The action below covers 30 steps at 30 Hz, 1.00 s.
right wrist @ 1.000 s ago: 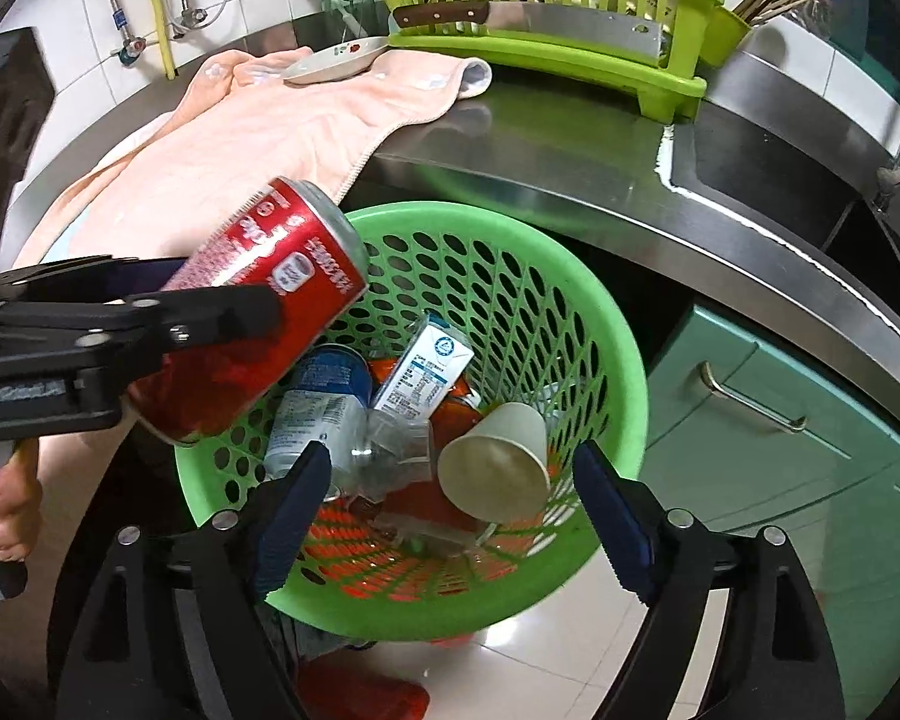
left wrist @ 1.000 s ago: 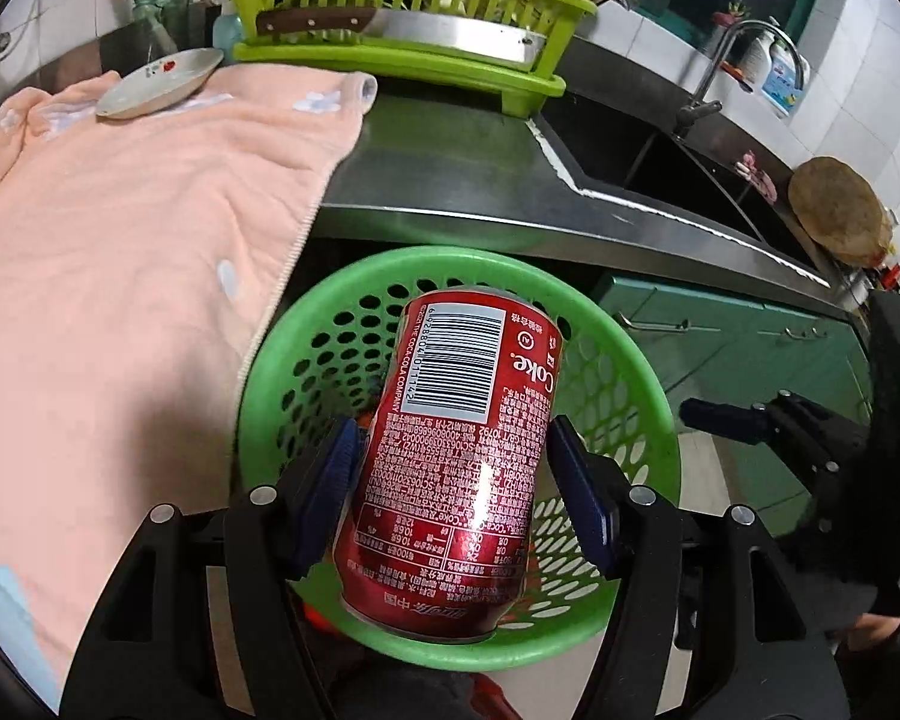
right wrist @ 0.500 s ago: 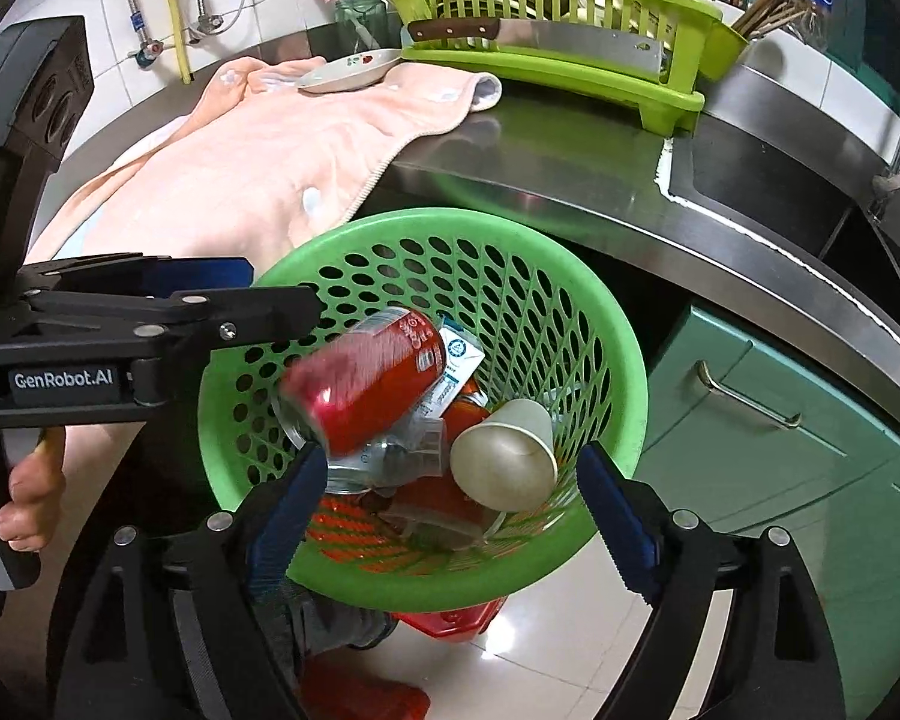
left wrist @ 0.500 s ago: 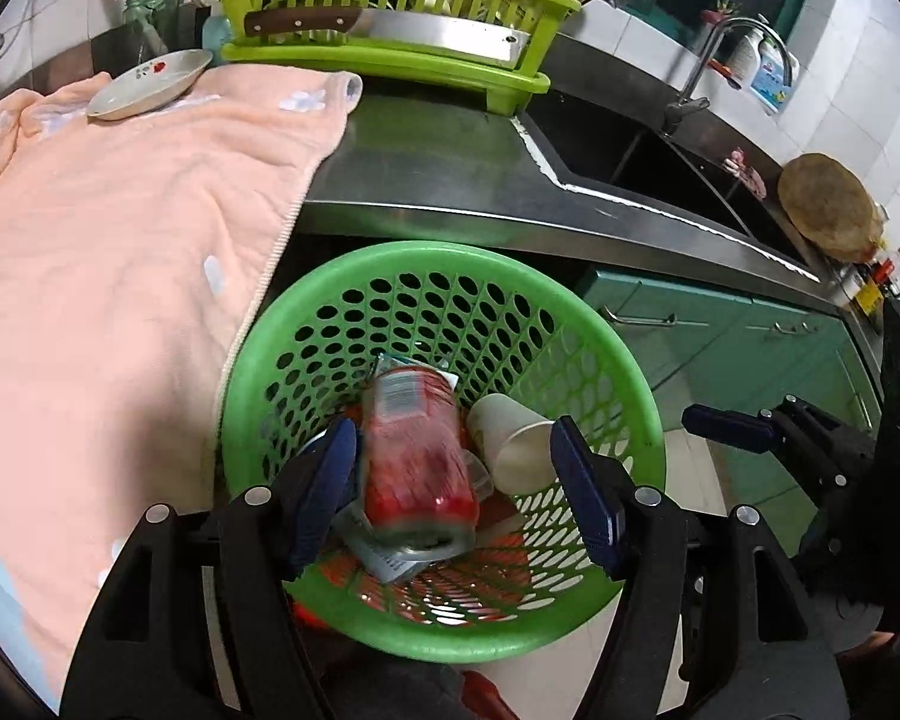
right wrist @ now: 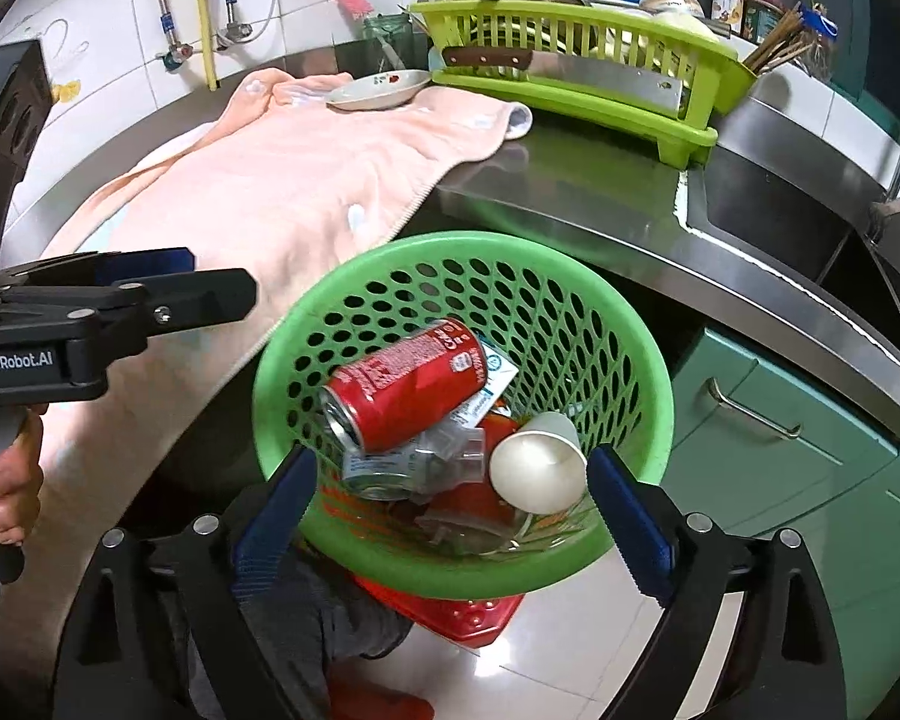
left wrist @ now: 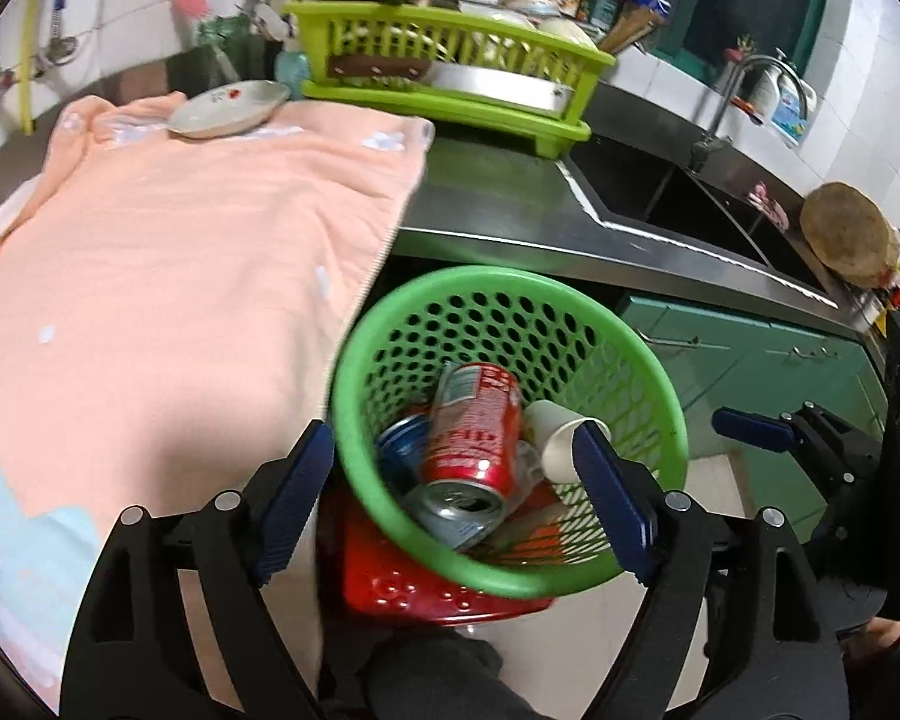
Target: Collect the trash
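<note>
A red cola can lies on its side in the green perforated basket, on top of a blue can, a white paper cup and wrappers. The can, the cup and the basket also show in the right wrist view. My left gripper is open and empty above the basket's near rim; it appears from the side in the right wrist view. My right gripper is open and empty over the basket's near edge.
The basket stands on a red stool in front of a steel counter. A pink towel with a small dish covers the counter's left. A green dish rack, sink and green cabinets lie beyond.
My left gripper opened and let go of the red can, which dropped into the basket and came to rest on the trash. The left gripper then pulled back and left.
</note>
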Available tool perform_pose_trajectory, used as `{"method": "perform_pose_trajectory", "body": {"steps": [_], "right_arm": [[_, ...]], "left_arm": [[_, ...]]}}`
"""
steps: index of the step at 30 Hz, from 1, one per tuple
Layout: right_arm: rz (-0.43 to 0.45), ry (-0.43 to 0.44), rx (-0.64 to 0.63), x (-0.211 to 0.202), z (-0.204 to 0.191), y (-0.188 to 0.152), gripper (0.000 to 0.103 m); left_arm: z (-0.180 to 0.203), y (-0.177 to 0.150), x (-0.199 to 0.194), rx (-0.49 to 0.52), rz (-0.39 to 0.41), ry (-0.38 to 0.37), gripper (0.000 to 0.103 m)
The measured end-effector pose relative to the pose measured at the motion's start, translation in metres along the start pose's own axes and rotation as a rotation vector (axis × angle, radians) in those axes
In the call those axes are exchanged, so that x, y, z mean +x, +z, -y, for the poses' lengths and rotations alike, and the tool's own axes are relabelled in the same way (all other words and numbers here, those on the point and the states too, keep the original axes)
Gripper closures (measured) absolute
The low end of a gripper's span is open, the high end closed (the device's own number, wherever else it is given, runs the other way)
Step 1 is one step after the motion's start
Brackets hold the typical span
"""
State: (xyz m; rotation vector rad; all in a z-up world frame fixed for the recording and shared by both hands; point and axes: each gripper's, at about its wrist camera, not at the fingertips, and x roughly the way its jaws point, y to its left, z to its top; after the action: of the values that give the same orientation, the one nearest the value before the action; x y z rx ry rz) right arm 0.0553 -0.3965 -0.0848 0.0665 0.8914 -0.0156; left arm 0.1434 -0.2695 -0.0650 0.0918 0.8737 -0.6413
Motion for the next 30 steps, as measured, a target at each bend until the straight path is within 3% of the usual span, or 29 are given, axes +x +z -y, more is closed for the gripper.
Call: {"method": "perform_pose_trajectory", "body": {"steps": [10, 15, 30], "right_arm": [[0.029, -0.009, -0.008, -0.009, -0.027, -0.001, 0.012], [0.044, 0.023, 0.022, -0.013, -0.040, 0.000, 0.012], [0.139, 0.039, 0.015, -0.038, -0.085, 0.017, 0.010]], "left_arm": [[-0.030, -0.017, -0.042, -0.011, 0.062, 0.134, 0.008], [-0.046, -0.023, -0.062, -0.026, 0.085, 0.197, 0.008], [-0.084, -0.047, -0.125, -0.130, 0.206, 0.293, 0.006]]}}
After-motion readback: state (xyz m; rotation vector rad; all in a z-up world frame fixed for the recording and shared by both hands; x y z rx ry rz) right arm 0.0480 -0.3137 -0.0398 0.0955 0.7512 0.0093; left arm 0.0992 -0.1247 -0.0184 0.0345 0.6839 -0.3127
